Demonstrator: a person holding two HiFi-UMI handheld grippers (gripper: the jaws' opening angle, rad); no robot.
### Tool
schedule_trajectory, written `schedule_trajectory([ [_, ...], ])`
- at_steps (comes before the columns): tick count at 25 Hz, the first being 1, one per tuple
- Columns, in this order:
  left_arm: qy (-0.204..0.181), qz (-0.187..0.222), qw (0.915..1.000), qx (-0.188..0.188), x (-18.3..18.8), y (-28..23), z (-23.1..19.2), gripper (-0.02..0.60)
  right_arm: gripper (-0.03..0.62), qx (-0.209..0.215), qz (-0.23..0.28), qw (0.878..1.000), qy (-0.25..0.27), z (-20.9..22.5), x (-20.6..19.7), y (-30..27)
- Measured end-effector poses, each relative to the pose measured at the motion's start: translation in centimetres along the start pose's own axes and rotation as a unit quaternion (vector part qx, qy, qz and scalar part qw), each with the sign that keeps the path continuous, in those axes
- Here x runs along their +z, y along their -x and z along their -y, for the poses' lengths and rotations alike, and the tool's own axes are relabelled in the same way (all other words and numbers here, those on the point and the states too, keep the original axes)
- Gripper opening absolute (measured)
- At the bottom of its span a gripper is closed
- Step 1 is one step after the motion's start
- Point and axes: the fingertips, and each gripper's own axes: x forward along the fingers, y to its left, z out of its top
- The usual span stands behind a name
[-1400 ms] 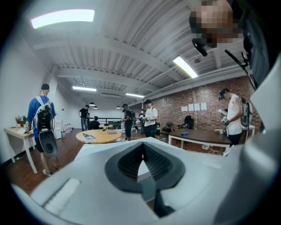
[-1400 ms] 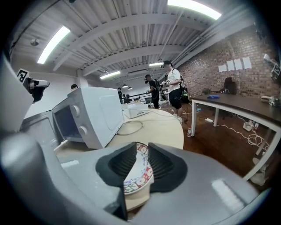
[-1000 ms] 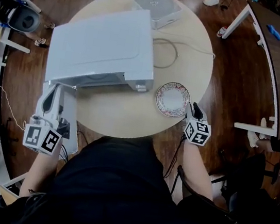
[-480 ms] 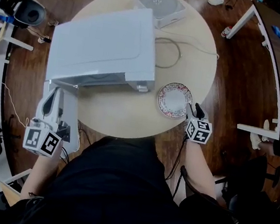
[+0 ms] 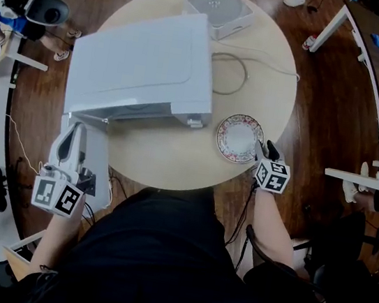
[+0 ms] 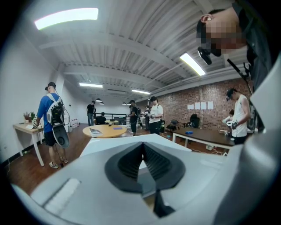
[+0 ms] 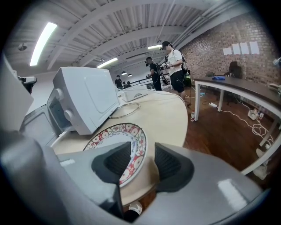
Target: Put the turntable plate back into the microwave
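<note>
Your right tongs [image 7: 147, 165]: jaws have just been opening, now apart astride the near rim of the round red-patterned ceramic plate [image 7: 120, 145], not pinching | your left tongs [image 6: 142, 151]: jaws together | beyond: boxy white microwave [image 7: 85, 99], plate not yet inside.

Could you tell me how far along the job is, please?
Done: the microwave door stands open beside the left gripper. In hand: the right gripper, jaws just opened, straddles the rim of the plate without gripping. Remaining: grasp the plate and set it inside the microwave.
</note>
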Motion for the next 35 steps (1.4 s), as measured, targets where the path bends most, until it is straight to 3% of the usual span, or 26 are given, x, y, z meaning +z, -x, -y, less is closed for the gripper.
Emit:
schedule_trajectory([
  [14,0.001,-0.001,1.0000,0.006,-0.2,0.2,-0.4,0.005,0.170,0.007,-0.025,0.999,-0.020,-0.4,-1.0,-1.1],
  [24,-0.010,0.000,0.9999,0.006,0.1,0.2,-0.2,0.005,0.168,0.011,-0.039,0.999,-0.003,-0.9,-0.9,-1.5],
  [28,-0.030,-0.003,0.9995,-0.004,-0.1,0.0,0.4,0.005,0.141,-0.003,-0.053,0.998,0.015,-0.7,-1.0,-1.8],
  [35,-0.015,-0.003,0.9999,-0.004,-0.3,-0.1,0.3,0.005,0.114,-0.002,-0.049,0.999,-0.010,-0.8,-1.0,-1.5],
])
